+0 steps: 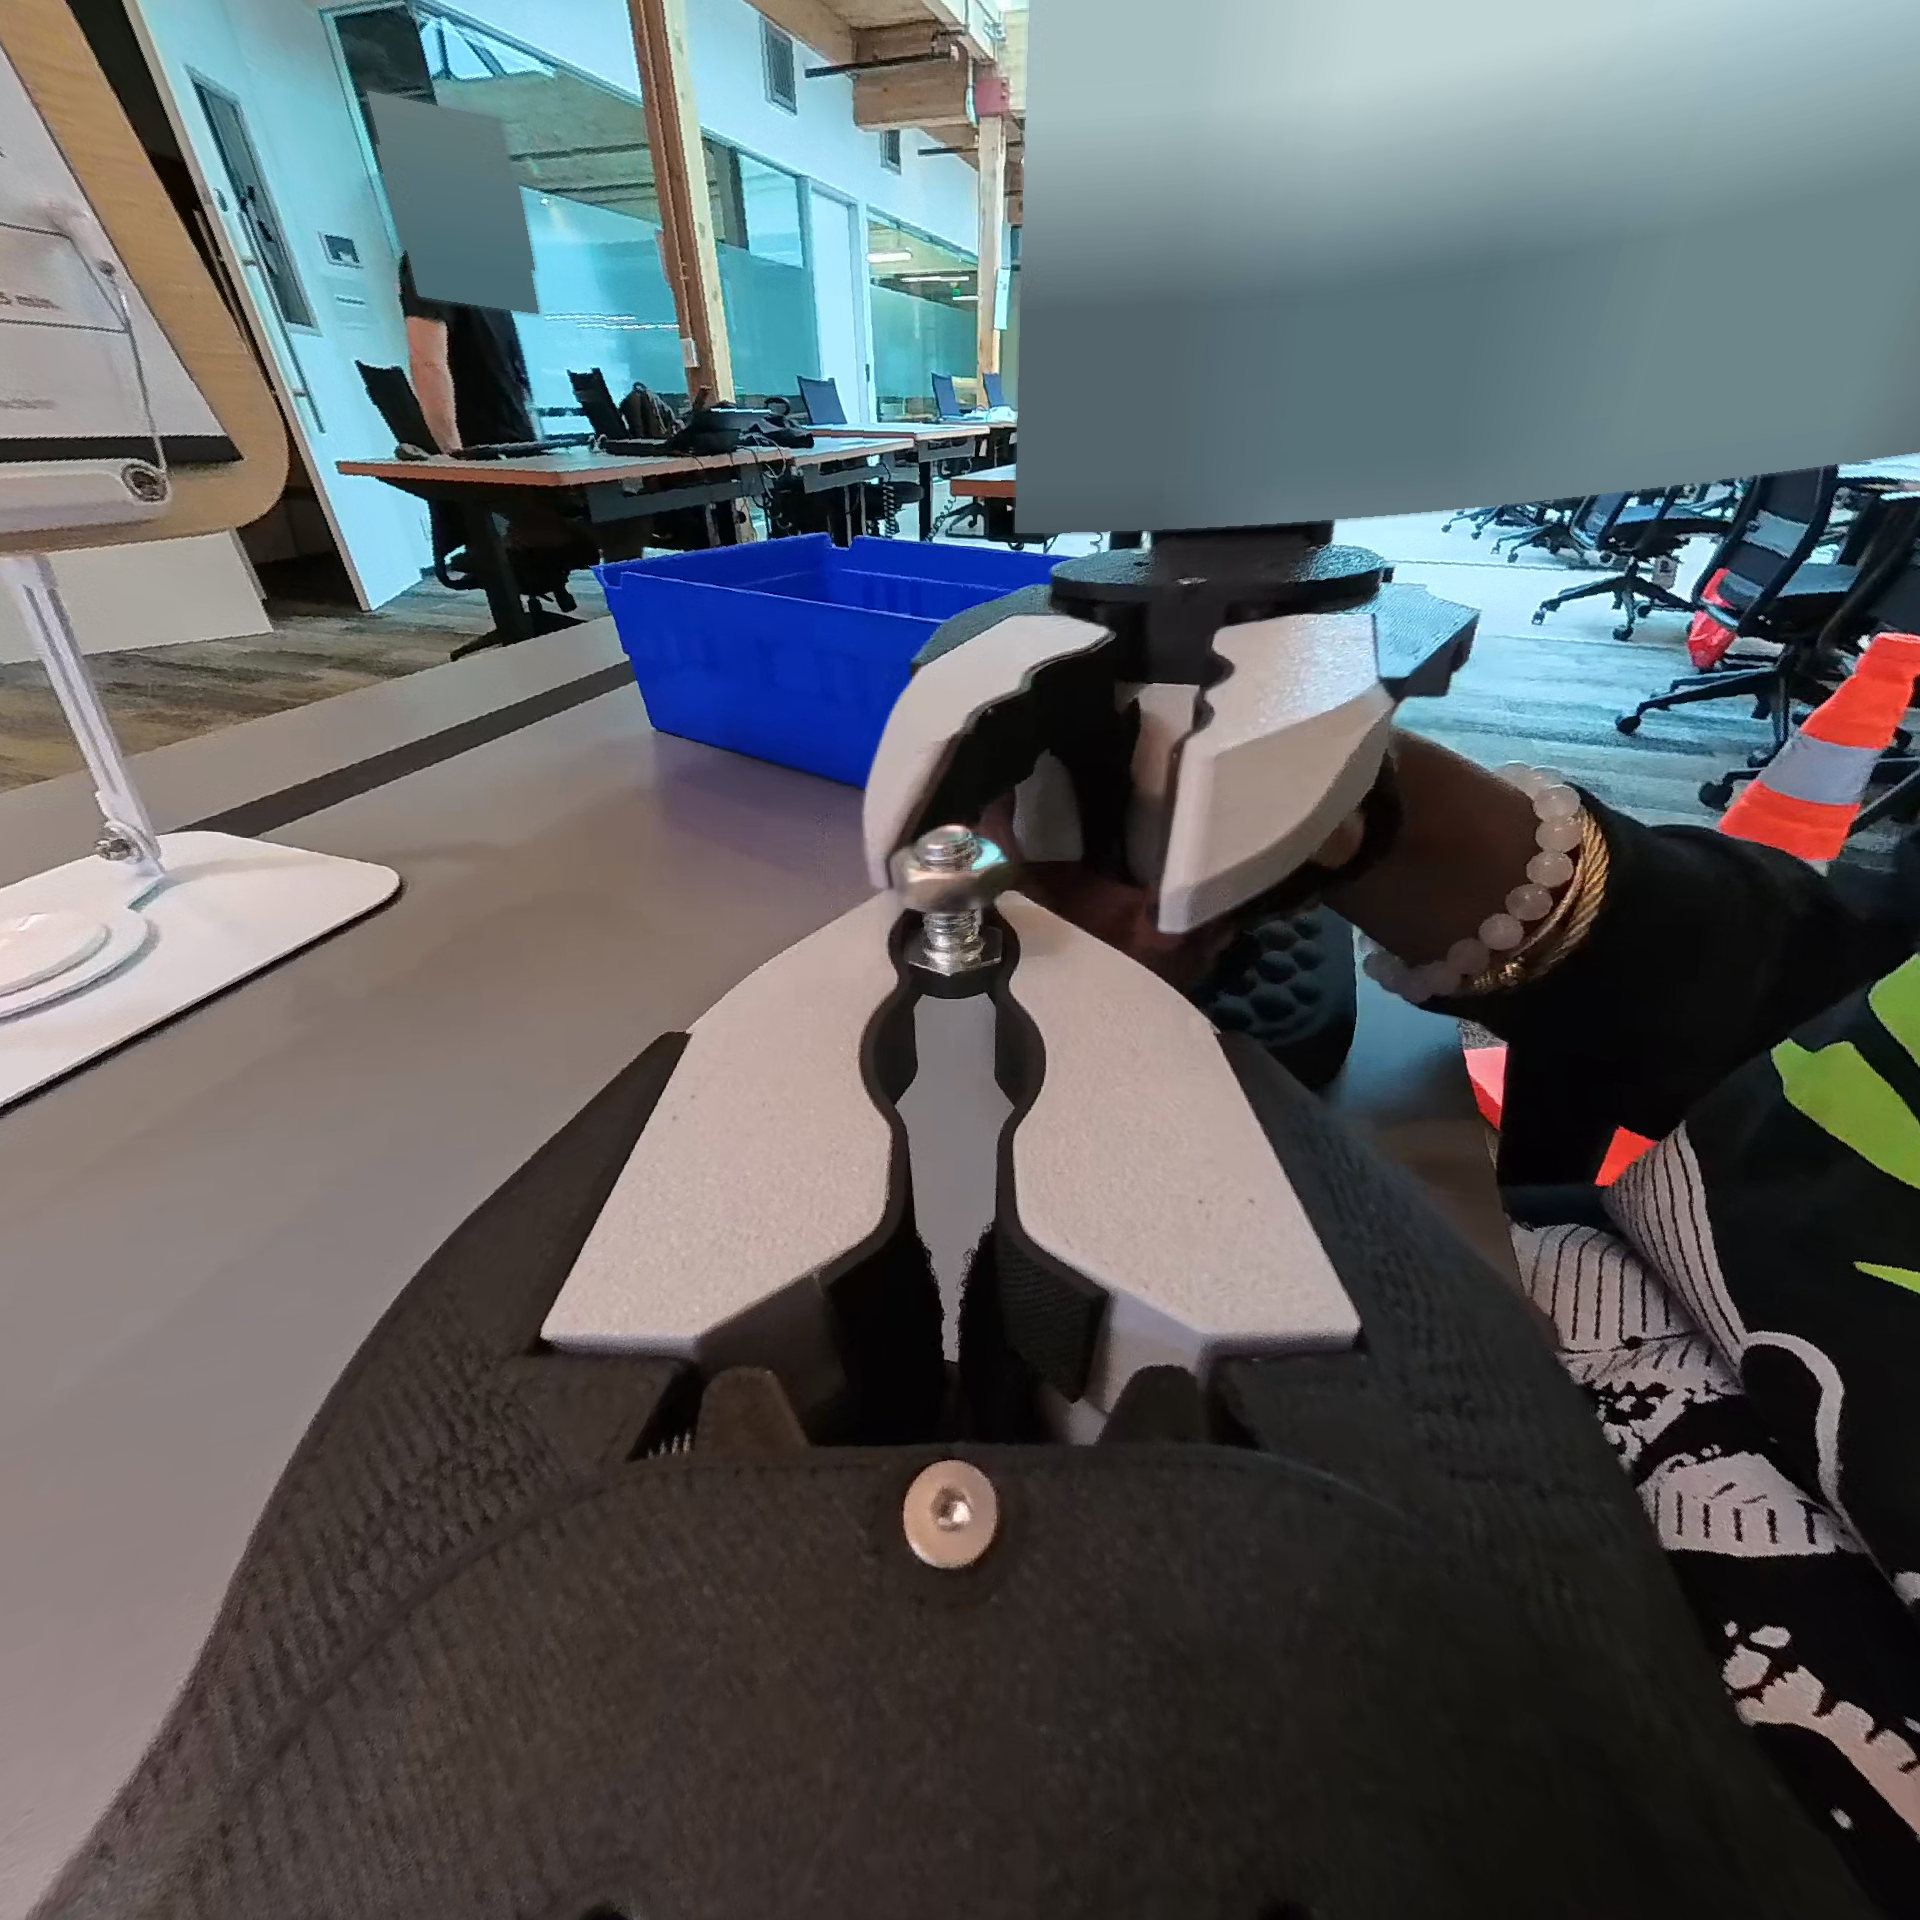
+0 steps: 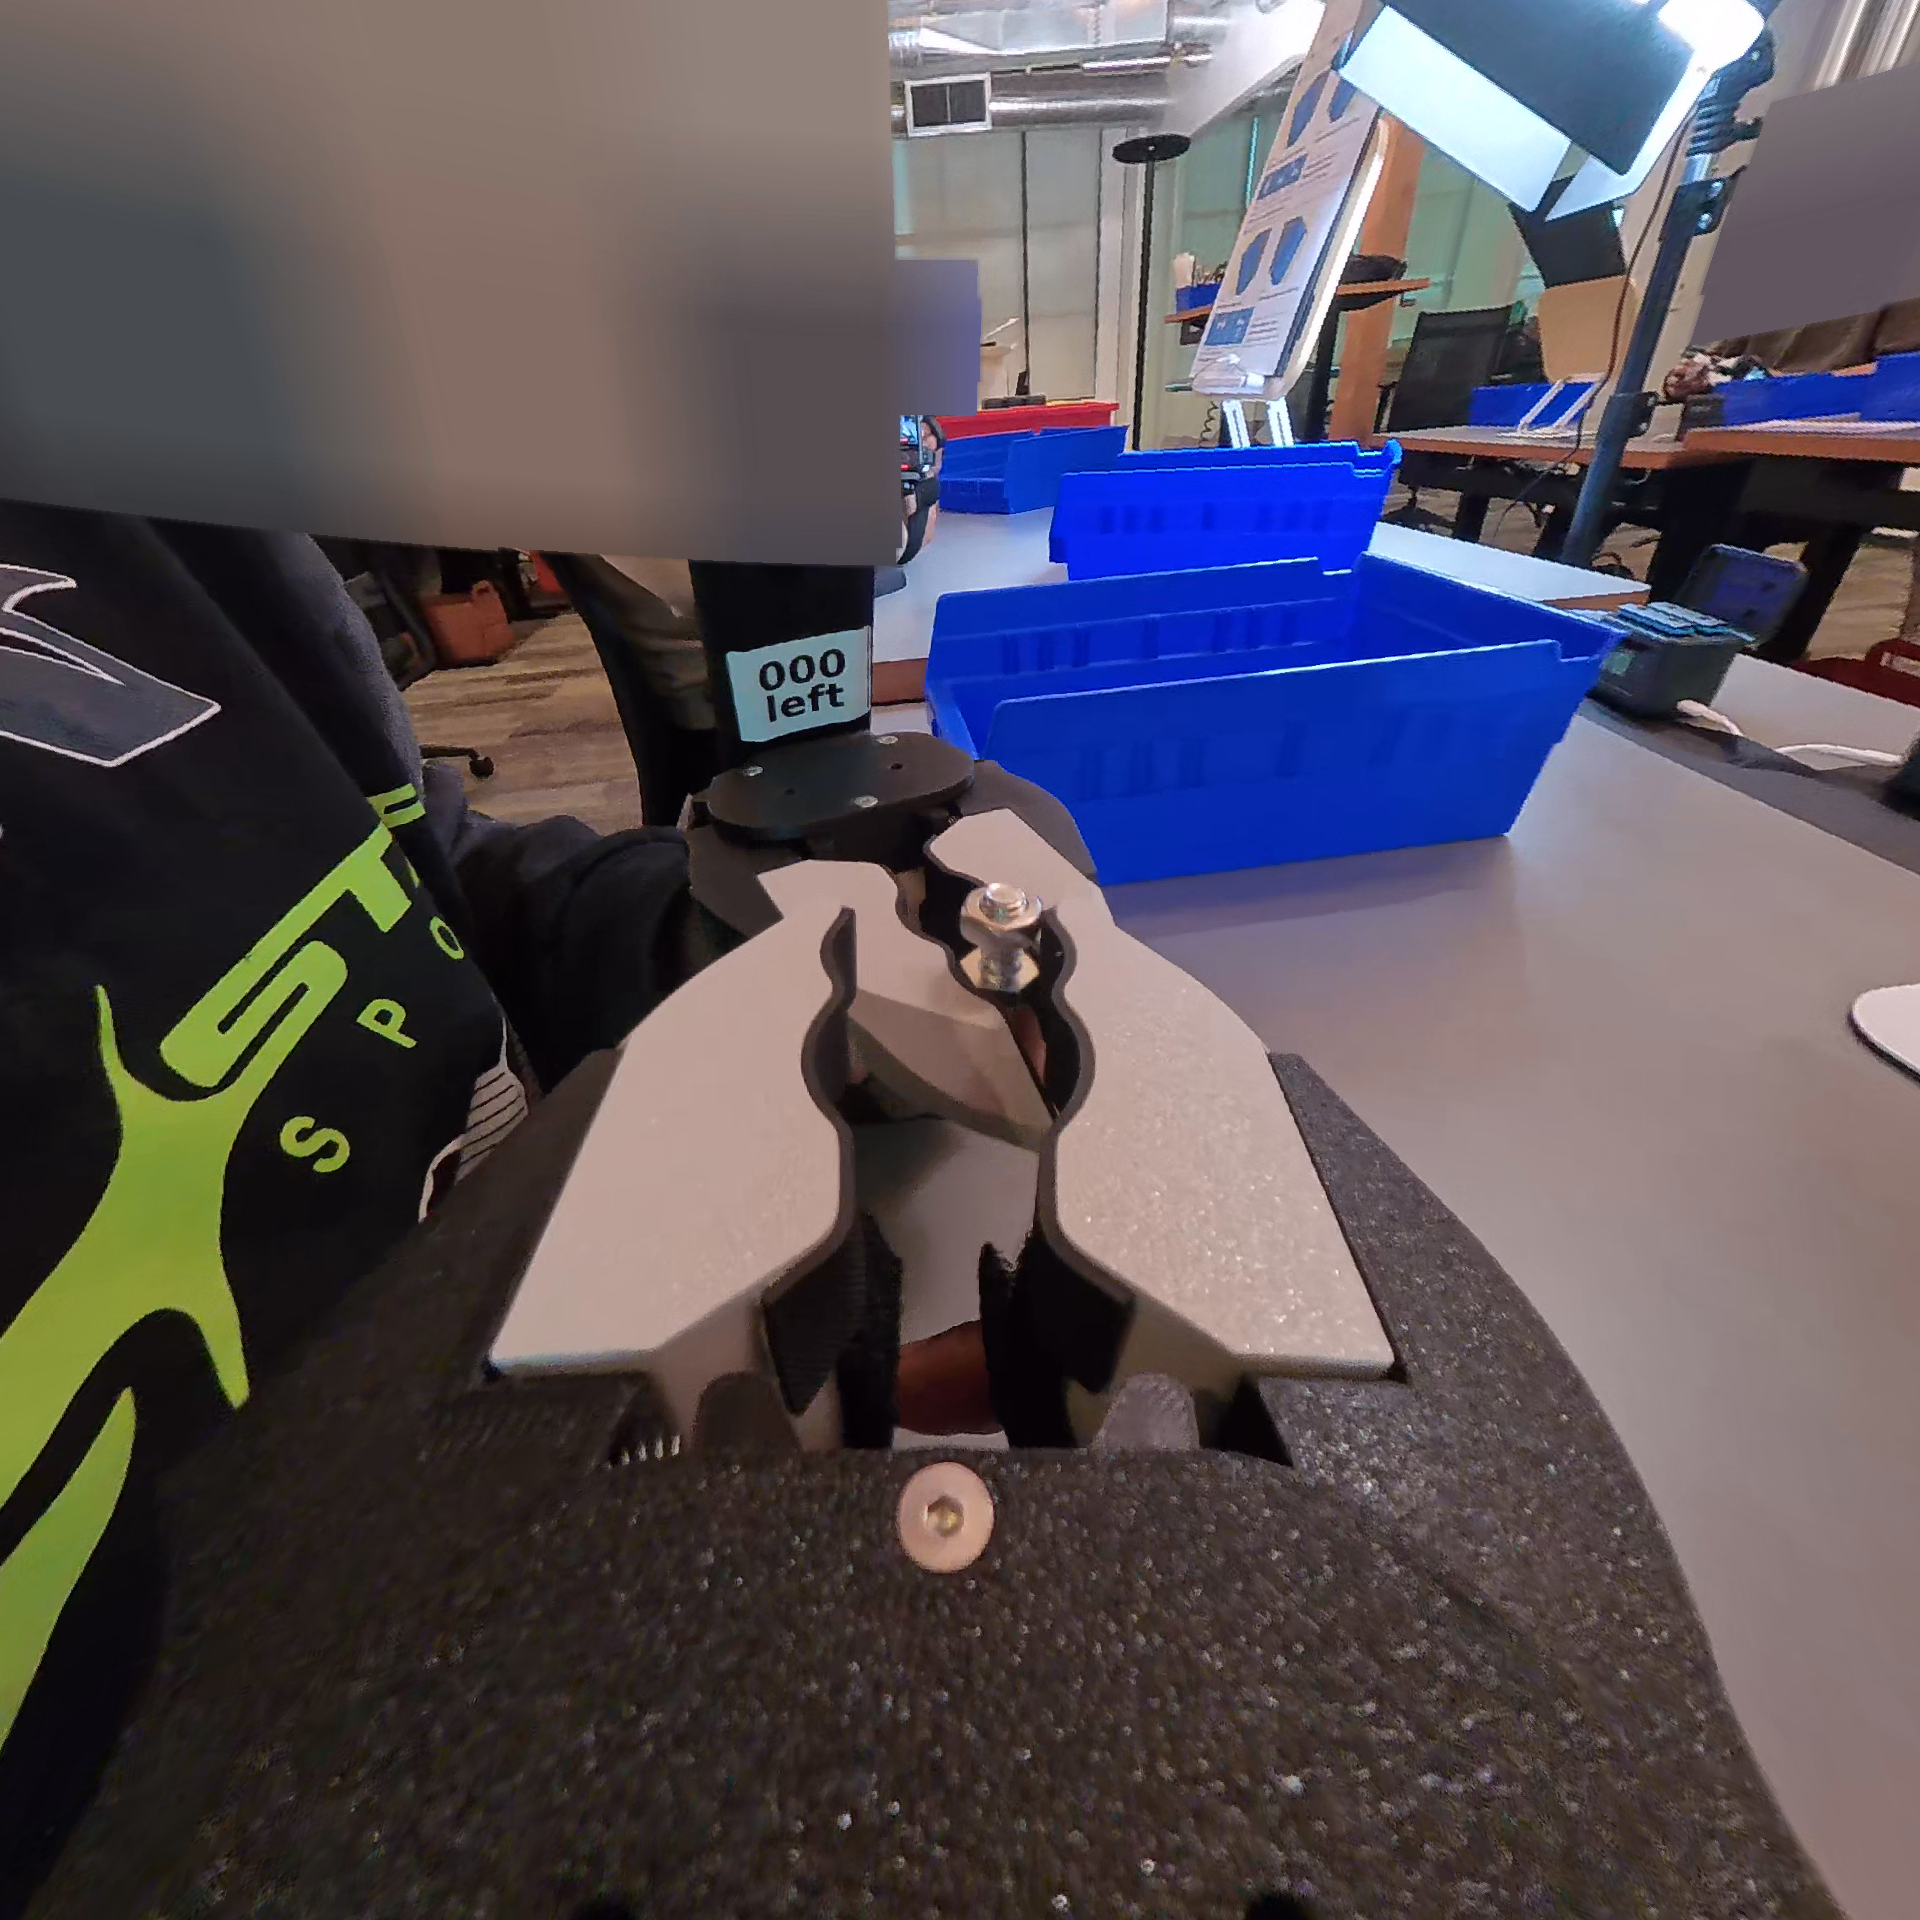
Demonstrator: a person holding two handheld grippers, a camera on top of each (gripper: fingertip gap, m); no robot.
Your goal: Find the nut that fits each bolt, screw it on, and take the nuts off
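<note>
We hold a small silver steel bolt (image 1: 948,935) upright above the grey surface (image 1: 520,935), our left gripper (image 1: 951,961) fingers pinching its head. It is light, stiff, slippery; flats grip best. Beyond, our right gripper (image 1: 940,868) fingers close on the silver hex nut (image 1: 951,871) threaded near its tip.

A pale sticker (image 2: 798,683) with printed characters sits on the left gripper's (image 2: 935,914) black post.

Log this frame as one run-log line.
left gripper: shut on bolt head | right gripper: shut on nut | nut threaded near bolt tip | above table
</note>
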